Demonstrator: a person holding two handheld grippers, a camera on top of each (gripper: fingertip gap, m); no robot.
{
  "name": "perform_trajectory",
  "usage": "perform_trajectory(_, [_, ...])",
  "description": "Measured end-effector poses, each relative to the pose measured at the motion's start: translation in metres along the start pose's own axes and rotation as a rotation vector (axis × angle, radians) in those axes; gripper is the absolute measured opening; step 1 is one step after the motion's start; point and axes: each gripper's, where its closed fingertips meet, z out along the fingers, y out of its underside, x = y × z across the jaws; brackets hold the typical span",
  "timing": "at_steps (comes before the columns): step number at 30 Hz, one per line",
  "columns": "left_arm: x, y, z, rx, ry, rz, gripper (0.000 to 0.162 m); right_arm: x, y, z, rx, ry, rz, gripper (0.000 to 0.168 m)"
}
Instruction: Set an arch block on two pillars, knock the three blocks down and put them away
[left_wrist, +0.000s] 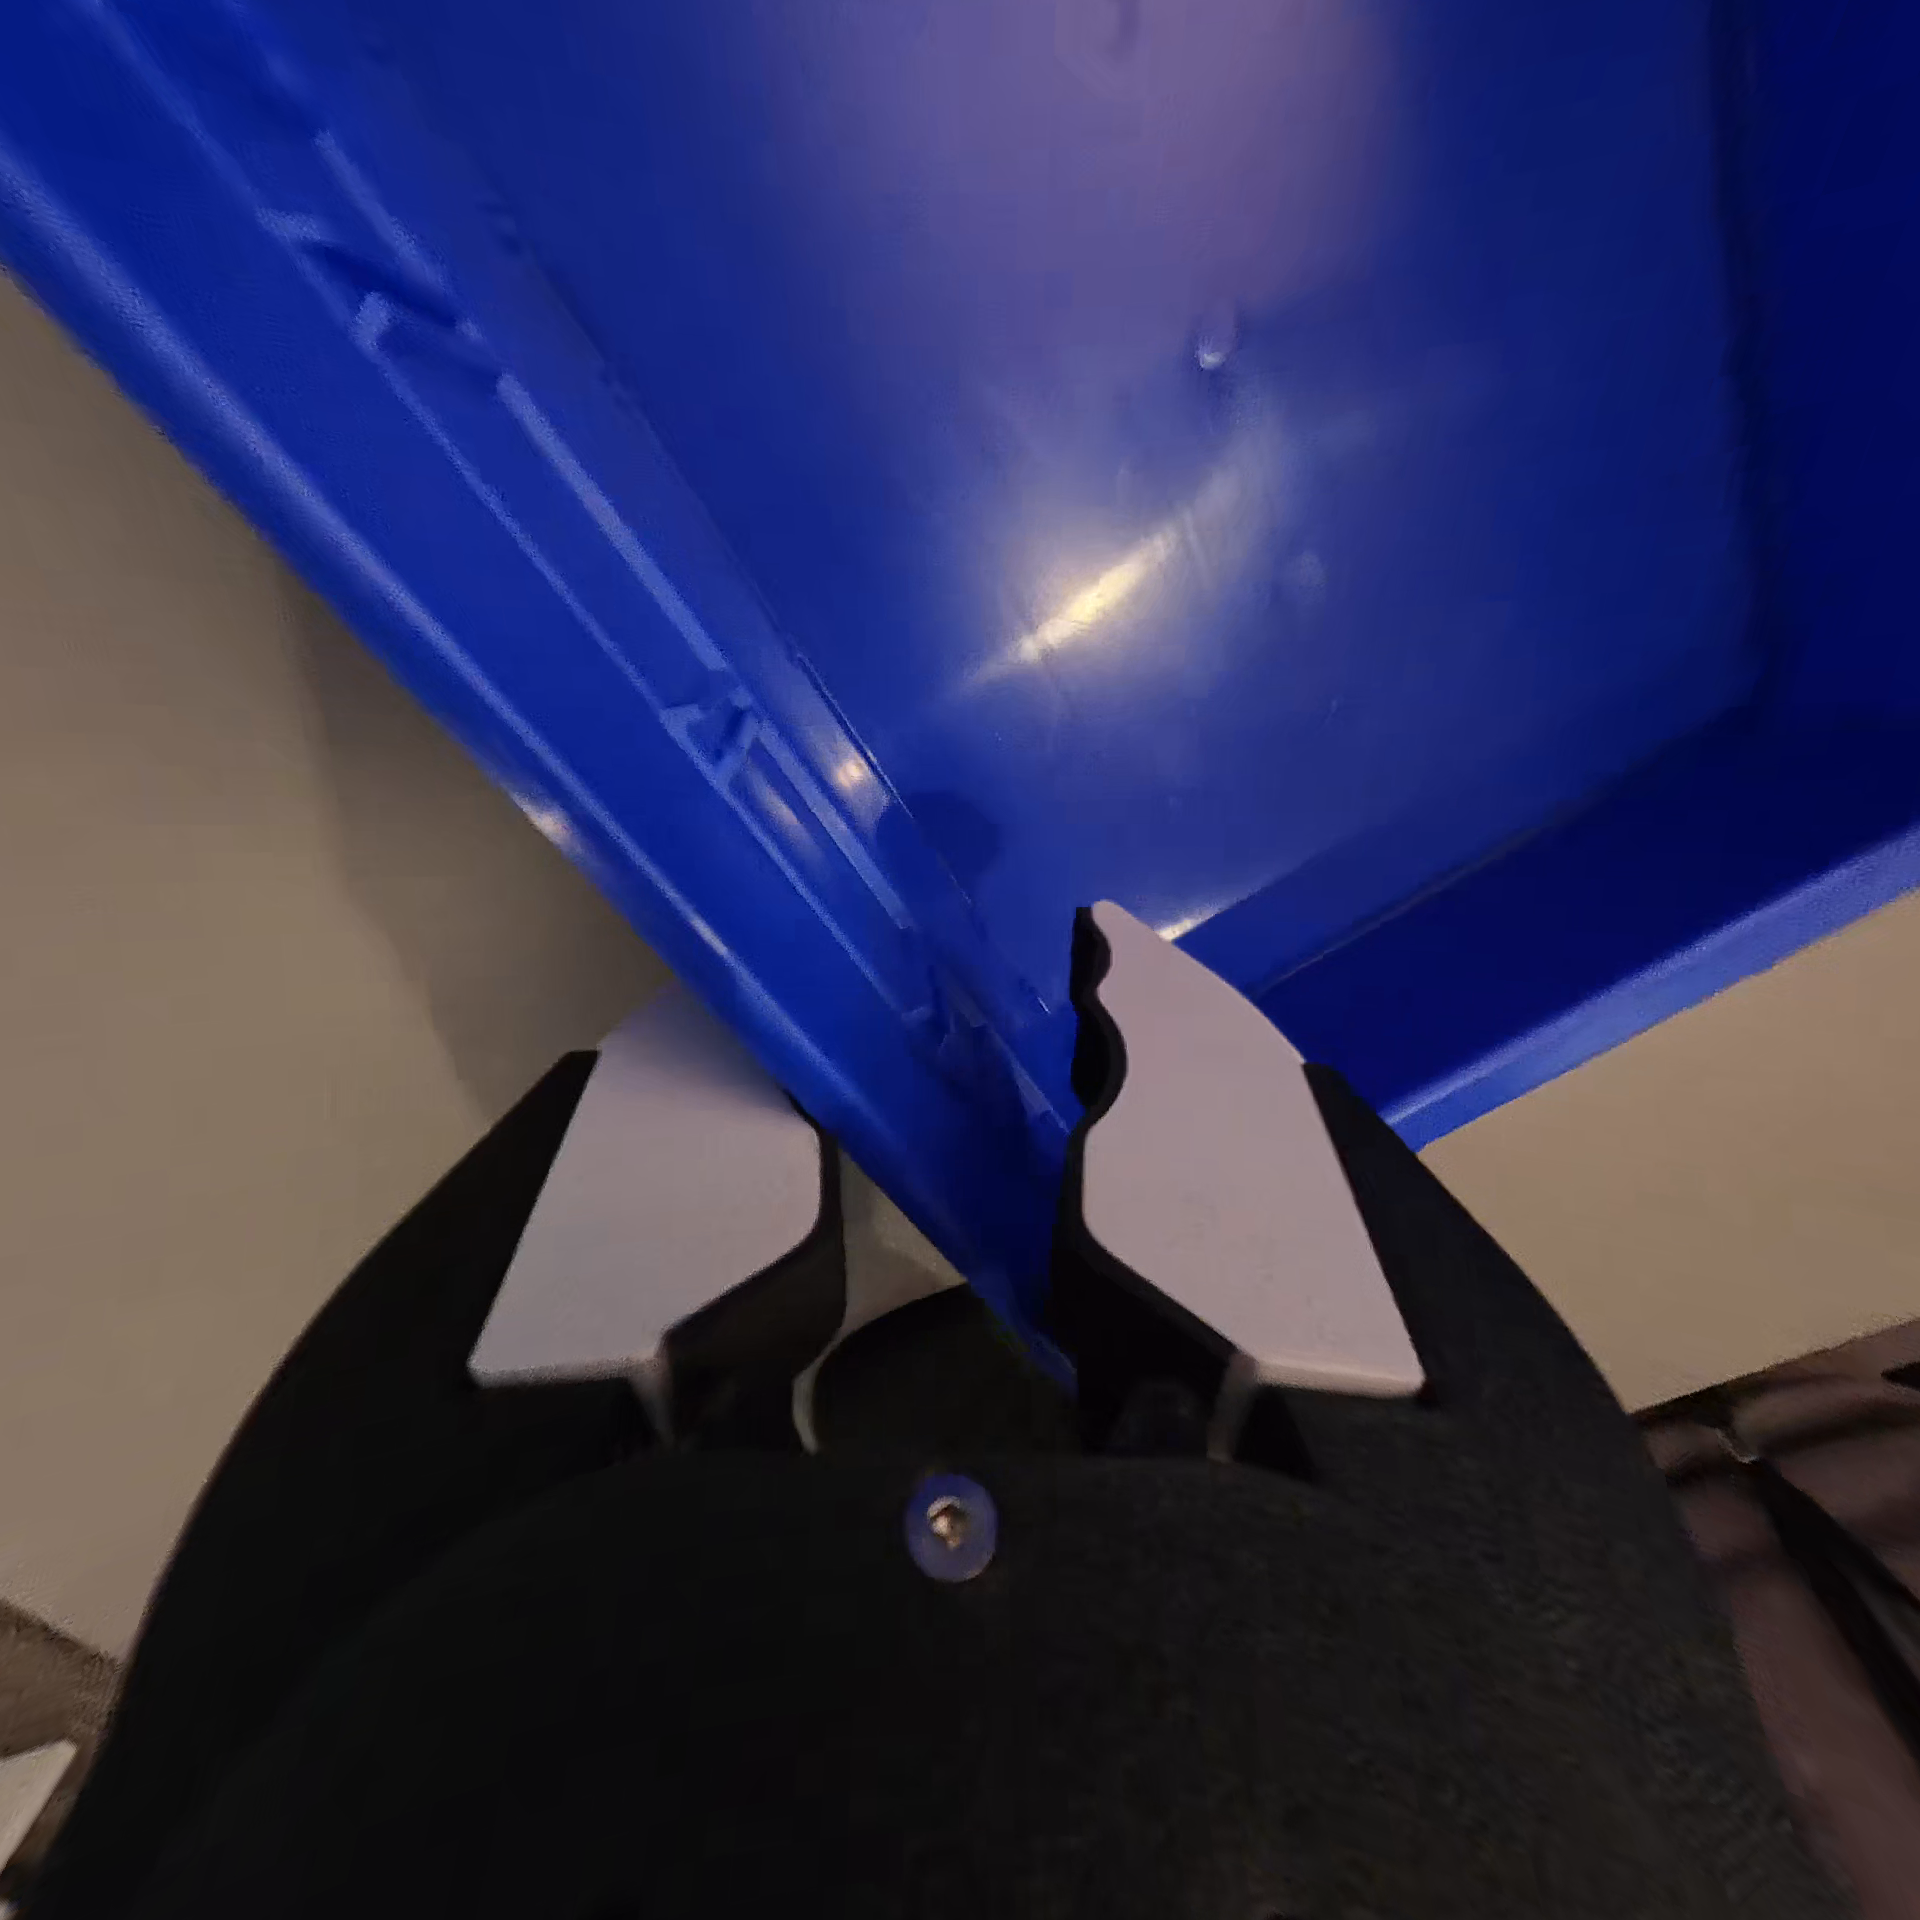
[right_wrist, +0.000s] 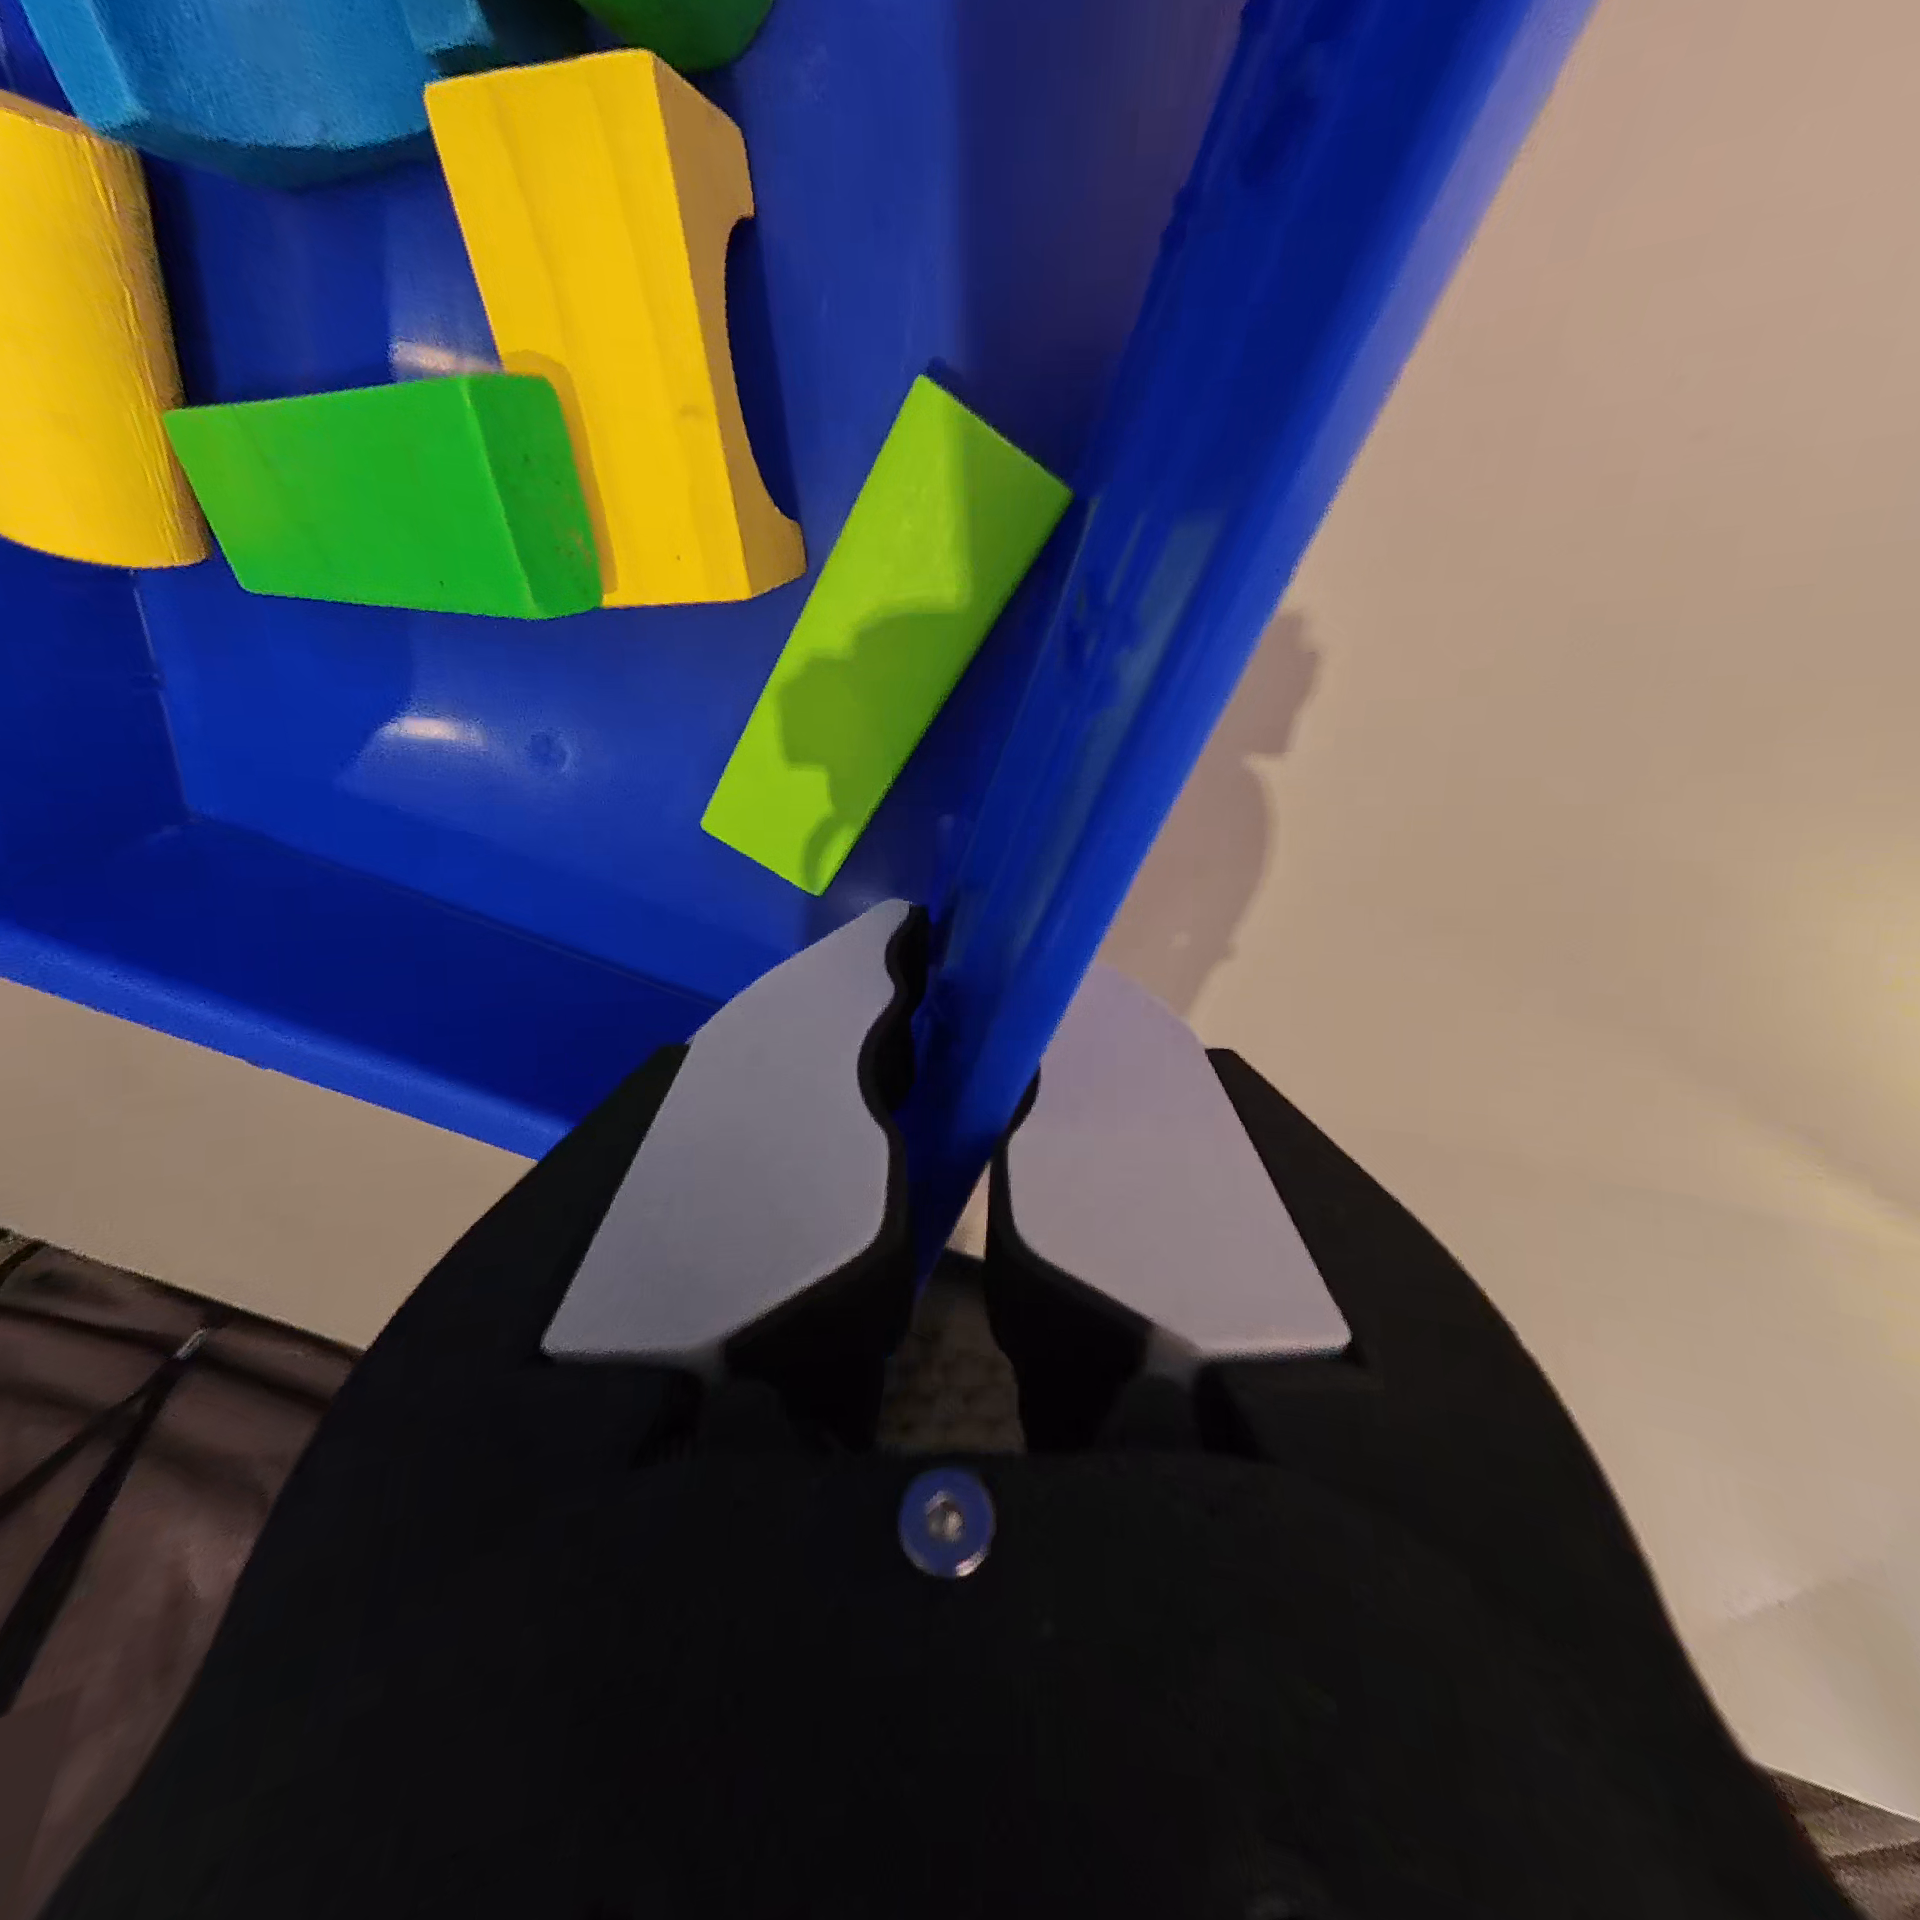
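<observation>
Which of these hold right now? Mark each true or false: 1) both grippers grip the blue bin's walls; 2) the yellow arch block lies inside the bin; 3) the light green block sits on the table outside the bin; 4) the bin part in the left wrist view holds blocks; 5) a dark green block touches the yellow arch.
1) True: the left gripper and the right gripper each clamp a wall of the blue bin.
2) True: the yellow arch block lies inside.
3) False: the light green block lies inside, against the wall.
4) False: only bare bin floor shows there.
5) True: the dark green block rests against it.
</observation>
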Motion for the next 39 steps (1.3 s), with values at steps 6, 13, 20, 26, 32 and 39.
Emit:
perform_trajectory(6, [0.029,-0.013,0.007,-0.006,-0.057,0.085,0.050,-0.016,-0.009,-0.001,0.028,-0.013,-0.040,0.011])
perform_trajectory(13, [0.074,-0.015,0.013,-0.026,-0.008,0.225,0.052,-0.011,-0.032,-0.007,0.142,-0.028,-0.028,0.013])
perform_trajectory(20, [0.086,-0.015,0.003,0.000,0.101,0.265,0.056,-0.004,-0.035,0.005,0.109,0.007,0.025,0.009])
perform_trajectory(26, [0.064,-0.030,-0.064,0.314,0.203,0.230,0.053,0.004,-0.036,0.004,0.065,-0.028,0.034,0.008])
perform_trajectory(32, [0.010,-0.011,-0.136,0.606,0.242,0.108,0.050,0.031,-0.014,-0.003,0.020,-0.085,0.067,0.008])
perform_trajectory(39, [-0.028,0.008,-0.171,0.772,0.263,0.024,0.050,0.039,0.019,-0.046,-0.008,-0.008,0.097,0.007])
